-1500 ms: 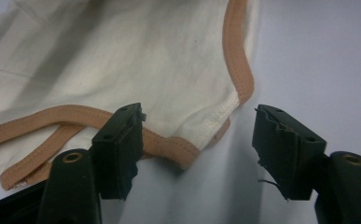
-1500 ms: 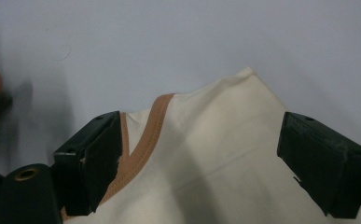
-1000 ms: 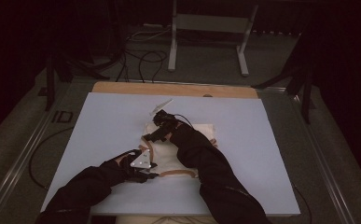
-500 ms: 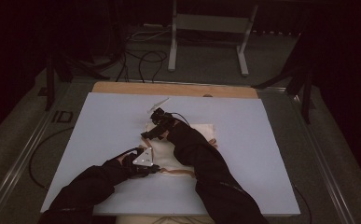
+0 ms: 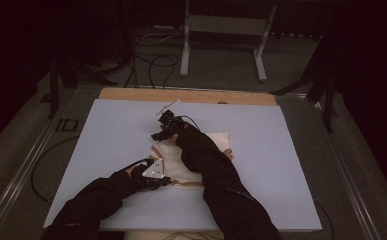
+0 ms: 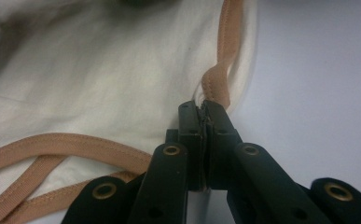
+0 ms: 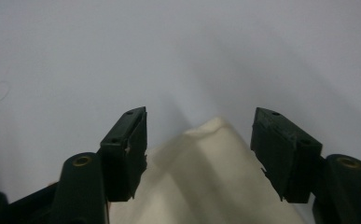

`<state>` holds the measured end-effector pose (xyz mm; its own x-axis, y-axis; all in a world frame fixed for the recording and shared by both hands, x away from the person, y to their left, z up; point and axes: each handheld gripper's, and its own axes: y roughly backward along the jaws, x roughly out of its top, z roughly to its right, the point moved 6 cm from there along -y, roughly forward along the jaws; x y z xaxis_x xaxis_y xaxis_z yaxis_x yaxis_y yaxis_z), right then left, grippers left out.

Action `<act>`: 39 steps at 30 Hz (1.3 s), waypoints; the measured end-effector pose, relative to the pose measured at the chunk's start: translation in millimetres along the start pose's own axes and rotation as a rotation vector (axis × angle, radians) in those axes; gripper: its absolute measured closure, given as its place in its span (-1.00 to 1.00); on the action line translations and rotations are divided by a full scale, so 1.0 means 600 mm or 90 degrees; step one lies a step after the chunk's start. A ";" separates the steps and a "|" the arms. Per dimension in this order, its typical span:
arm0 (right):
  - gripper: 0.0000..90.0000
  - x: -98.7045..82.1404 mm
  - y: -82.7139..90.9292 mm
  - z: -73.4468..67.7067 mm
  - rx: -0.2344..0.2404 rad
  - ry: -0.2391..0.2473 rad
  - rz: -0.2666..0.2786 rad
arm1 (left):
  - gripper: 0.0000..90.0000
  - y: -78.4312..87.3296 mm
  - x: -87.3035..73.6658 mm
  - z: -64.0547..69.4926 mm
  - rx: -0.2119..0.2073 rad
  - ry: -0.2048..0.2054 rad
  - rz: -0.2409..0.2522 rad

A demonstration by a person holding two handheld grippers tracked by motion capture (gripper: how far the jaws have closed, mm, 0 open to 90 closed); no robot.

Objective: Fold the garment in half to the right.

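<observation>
Our left tongs (image 6: 202,116) pinch the tan-trimmed edge of the cream garment (image 6: 99,84) lying on the worktop (image 5: 281,150). Our right tongs (image 7: 199,140), just closing, stand spread astride a raised corner of that cloth without pressing it.

A pale blue table cover (image 5: 291,165) — grey stand (image 5: 221,30) beyond it.

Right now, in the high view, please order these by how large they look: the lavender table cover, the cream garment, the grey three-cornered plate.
1. Lavender table cover, by far the largest.
2. Cream garment, partly hidden under the forearms.
3. Grey three-cornered plate on the left hand-held gripper, the smallest.
</observation>
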<state>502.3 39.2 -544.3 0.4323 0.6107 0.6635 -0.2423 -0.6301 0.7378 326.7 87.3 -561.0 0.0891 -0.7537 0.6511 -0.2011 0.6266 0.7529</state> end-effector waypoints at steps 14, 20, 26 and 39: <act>0.01 0.013 -0.034 0.012 -0.049 -0.011 -0.037 | 0.97 0.000 0.001 0.000 0.000 -0.005 -0.007; 0.24 0.010 -0.043 0.008 -0.053 0.007 -0.058 | 0.97 -0.001 0.002 0.000 -0.003 0.000 -0.004; 0.46 0.010 -0.044 0.005 -0.061 0.018 -0.072 | 0.97 -0.001 0.002 0.000 -0.003 0.000 -0.005; 0.96 0.007 -0.029 0.002 -0.058 0.029 -0.066 | 0.98 0.001 0.002 -0.002 -0.012 0.006 -0.005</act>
<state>509.2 52.4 -554.5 0.4202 0.6926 0.5863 -0.2763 -0.5178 0.8097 327.9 86.9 -559.6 0.0998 -0.7567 0.6461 -0.1812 0.6247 0.7595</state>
